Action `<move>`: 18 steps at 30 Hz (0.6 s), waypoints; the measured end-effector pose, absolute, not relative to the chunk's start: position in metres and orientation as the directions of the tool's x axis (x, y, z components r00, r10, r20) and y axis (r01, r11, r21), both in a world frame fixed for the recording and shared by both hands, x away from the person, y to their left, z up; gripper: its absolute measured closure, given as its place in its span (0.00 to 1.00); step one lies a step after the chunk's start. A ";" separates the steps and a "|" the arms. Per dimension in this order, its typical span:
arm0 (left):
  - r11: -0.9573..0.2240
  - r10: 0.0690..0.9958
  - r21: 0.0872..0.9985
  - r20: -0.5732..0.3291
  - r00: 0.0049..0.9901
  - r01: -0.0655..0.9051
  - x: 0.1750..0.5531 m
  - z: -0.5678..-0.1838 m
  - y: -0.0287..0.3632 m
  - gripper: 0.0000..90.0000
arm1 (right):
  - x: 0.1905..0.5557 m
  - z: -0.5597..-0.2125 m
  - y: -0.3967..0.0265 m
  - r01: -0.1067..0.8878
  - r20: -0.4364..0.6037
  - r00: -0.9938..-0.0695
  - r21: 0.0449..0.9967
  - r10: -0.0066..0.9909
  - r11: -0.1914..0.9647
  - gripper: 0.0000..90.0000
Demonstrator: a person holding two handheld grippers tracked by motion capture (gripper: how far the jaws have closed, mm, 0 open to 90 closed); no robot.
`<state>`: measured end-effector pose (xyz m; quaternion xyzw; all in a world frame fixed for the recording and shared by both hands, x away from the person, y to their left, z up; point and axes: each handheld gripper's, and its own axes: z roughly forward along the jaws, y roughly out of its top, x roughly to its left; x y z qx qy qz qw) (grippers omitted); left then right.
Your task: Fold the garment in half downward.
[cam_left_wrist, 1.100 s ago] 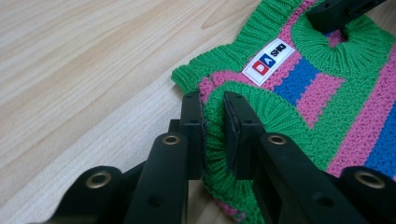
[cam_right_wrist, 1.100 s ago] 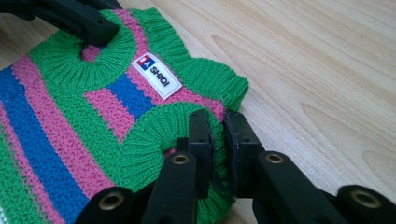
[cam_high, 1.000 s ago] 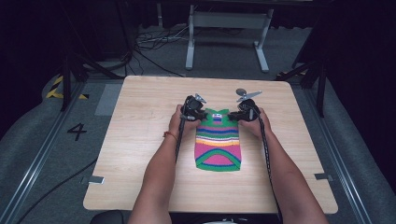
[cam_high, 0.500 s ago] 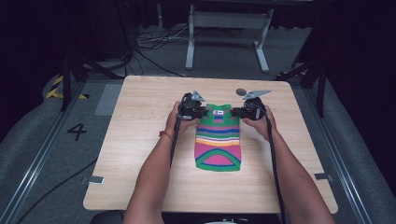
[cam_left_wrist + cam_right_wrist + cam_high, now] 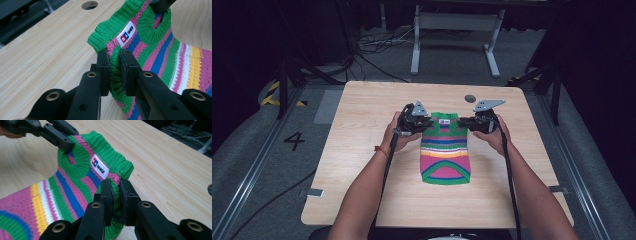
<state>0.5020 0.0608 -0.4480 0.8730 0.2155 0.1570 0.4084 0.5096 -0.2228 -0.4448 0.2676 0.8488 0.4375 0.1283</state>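
The striped knitted sweater (image 5: 445, 150) lay flat mid-bench (image 5: 362, 170), its collar end pinched at opposite shoulders — left gripper (image 5: 114, 67) and right gripper (image 5: 116, 195) each clamped on the green ribbing — evidently to lift it evenly for folding.

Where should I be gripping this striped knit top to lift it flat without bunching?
Judging by its pose, grip the striped knit top at the green ribbed shoulder edges either side of the collar, one from each side. The left gripper and right gripper already pinch there, spreading the neck end wide so the body should hang straight.
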 end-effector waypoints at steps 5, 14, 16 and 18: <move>-0.596 0.457 0.782 0.141 0.878 0.184 0.483 -0.445 0.061 0.88 | 0.492 -0.443 -0.227 0.300 0.006 -0.852 0.825 0.524 0.479 0.91; -0.619 0.405 0.776 0.185 0.895 0.120 0.455 -0.445 0.061 0.88 | 0.465 -0.440 -0.228 0.240 -0.021 -0.886 0.834 0.464 0.497 0.89; -0.634 0.391 0.767 0.205 0.897 0.102 0.448 -0.447 0.062 0.88 | 0.458 -0.440 -0.227 0.221 -0.030 -0.896 0.835 0.444 0.504 0.90; -0.643 0.380 0.760 0.208 0.901 0.096 0.444 -0.448 0.063 0.88 | 0.447 -0.442 -0.226 0.200 -0.039 -0.912 0.828 0.409 0.524 0.90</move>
